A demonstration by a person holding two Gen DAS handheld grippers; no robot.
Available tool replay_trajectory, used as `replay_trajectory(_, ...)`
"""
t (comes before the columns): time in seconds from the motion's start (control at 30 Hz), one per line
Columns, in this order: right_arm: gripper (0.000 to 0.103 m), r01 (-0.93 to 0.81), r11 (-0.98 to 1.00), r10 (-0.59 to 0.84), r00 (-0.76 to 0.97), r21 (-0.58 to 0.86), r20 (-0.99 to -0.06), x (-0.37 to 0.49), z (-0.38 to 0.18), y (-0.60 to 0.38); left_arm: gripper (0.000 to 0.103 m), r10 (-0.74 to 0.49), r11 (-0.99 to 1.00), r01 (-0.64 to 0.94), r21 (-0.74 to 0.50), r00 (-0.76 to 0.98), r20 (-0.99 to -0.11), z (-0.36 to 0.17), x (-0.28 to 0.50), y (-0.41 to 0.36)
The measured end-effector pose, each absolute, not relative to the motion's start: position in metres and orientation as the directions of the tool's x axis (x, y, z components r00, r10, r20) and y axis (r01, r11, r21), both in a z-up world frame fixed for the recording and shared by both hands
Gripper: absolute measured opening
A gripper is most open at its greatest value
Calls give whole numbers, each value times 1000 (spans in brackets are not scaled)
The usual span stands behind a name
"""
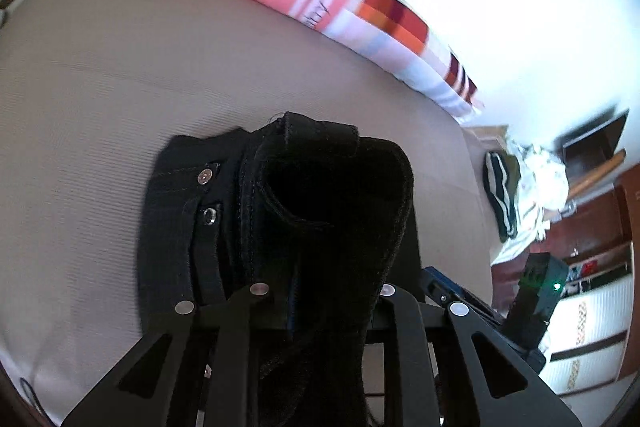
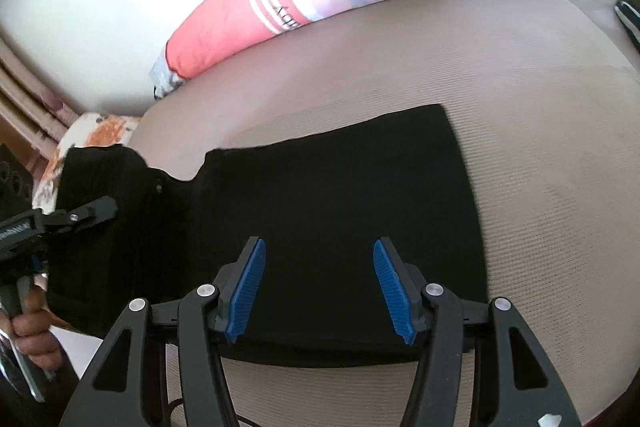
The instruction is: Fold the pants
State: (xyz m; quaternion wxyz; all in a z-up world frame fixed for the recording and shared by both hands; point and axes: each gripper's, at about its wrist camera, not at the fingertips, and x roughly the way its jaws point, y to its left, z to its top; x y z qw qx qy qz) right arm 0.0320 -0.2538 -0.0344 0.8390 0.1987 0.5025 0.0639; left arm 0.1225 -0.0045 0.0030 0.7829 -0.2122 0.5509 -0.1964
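Right wrist view: black pants (image 2: 320, 195) lie flat on the bed (image 2: 540, 167); right gripper (image 2: 318, 287) hovers spread over the leg end. Left gripper (image 1: 320, 291) pinches the lifted waistband. Soft, limp, fairly heavy cloth; best gripped at hem or waistband

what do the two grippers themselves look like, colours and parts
Both are black linkage frames with triangular cut-outs and round silver pivot pins. The right gripper has ribbed bright blue pads lining its two fingers. The left gripper, seen from the side, has a black body bearing a white printed label, too blurred to read, on a pistol-style handle in a bare hand. Its pads are hidden.
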Motion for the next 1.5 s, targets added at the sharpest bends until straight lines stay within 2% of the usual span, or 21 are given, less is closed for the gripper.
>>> replay_trajectory(0.13,54,129,885,324,518,447,-791,30,-38,-272,19,-545,836,96,-541,266,-795,-16,128,-37)
replay_trajectory(0.33,54,141,871,341,515,470,-786,30,-49,-279,20,-487,873,137,-468,242,-839,-44,128,-67)
replay_trajectory(0.53,54,153,865,344,514,479,-786,30,-52,-285,26,-480,877,139,-460,259,-838,-52,123,-73)
replay_trajectory(0.63,54,164,855,353,510,492,-784,30,-55,-287,41,-484,875,160,-457,277,-830,-46,117,-77)
replay_trajectory(0.67,54,167,852,356,510,496,-783,30,-56,-288,57,-500,866,179,-467,276,-821,-44,116,-79)
replay_trajectory(0.7,54,170,847,362,509,504,-781,30,-57,-289,65,-514,857,197,-476,279,-811,-41,113,-81)
replay_trajectory(0.73,54,173,844,366,507,508,-781,30,-58,-289,66,-523,852,216,-478,293,-800,-35,109,-83)
replay_trajectory(0.8,56,178,834,379,504,523,-776,31,-60,-291,77,-523,850,265,-455,325,-788,-23,101,-87)
replay_trajectory(0.9,58,182,822,397,495,539,-773,31,-63,-292,78,-525,847,301,-438,352,-775,-8,93,-82)
replay_trajectory(1.0,61,186,798,431,488,573,-759,31,-67,-295,78,-480,876,272,-399,397,-782,0,90,-62)
replay_trajectory(1.3,65,152,756,540,407,637,-737,39,-79,-282,78,-330,934,28,-356,448,-831,-16,87,25)
replay_trajectory(1.5,65,101,754,583,351,649,-733,48,-86,-264,78,-283,940,-43,-337,449,-847,-30,84,55)
